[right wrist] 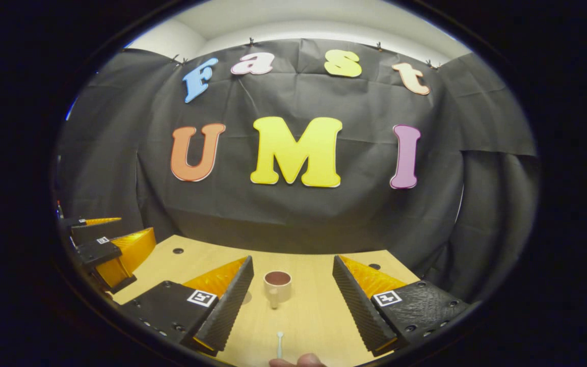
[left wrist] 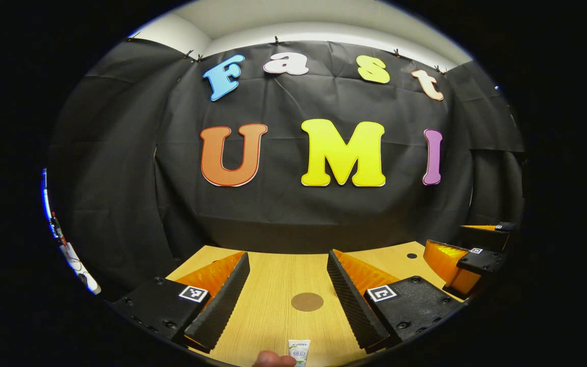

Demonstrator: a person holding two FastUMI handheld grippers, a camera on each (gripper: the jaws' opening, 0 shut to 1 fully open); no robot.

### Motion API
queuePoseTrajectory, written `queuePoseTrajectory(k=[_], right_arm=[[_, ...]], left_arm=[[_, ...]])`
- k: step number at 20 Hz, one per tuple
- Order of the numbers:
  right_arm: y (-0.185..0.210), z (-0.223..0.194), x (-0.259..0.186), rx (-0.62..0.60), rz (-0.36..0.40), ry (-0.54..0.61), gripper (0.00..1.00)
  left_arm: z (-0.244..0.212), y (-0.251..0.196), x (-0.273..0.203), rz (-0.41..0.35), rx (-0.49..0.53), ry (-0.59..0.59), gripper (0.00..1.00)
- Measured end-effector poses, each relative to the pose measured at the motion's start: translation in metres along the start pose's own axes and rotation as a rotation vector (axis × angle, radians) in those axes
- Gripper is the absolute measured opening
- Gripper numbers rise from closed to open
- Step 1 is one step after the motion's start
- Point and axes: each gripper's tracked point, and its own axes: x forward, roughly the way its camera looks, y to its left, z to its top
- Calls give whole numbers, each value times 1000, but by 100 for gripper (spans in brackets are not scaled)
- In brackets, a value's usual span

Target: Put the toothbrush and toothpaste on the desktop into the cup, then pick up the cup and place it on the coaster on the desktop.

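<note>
A pale wooden desk (left wrist: 273, 285) runs back to the booth's black cloth wall (left wrist: 293, 214), with a strip of white room wall above the cloth.

In the right gripper view the cup (right wrist: 277, 286) stands upright on the desk, light-bodied with a dark inside, its handle turned toward the camera; it sits between the right gripper (right wrist: 293, 300)'s two fingers in the picture but farther off, touching neither; the jaws stand wide apart with nothing in them. Nearer than the cup, at the bottom edge, lies the toothbrush (right wrist: 279, 344), a thin white stick pointing toward the cup and well short of it; a fingertip (right wrist: 298, 361) shows just beside its near end. Left of the cup, at the desk's edge, the left gripper (right wrist: 101, 247) shows from the side; small dark holes (right wrist: 178, 251) mark the desk behind the cup.

In the left gripper view the coaster (left wrist: 307, 302), a flat brown disc, lies on the desk between the left gripper's fingers, which are also spread wide and empty. Nearer than the coaster, at the bottom edge, the end of the toothpaste (left wrist: 299, 351) tube lies flat, apart from the coaster; a fingertip shows just left of it. Right of the coaster the right gripper appears side-on.
</note>
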Motion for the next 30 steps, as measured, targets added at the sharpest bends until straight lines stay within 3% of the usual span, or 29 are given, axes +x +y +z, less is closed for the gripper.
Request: queuePoseTrajectory(k=[8,19,30], right_arm=[[5,-45,2,-18,41,133,95],[-5,-150,4,-14,50,436,96],[3,-231,4,-6,49,707,96]], left_arm=[[-46,-4,-5,-15,-18,125,98],[-138,-10,-36,-50,-22,372,98],[-200,-22,-64,-100,-37,576,98]])
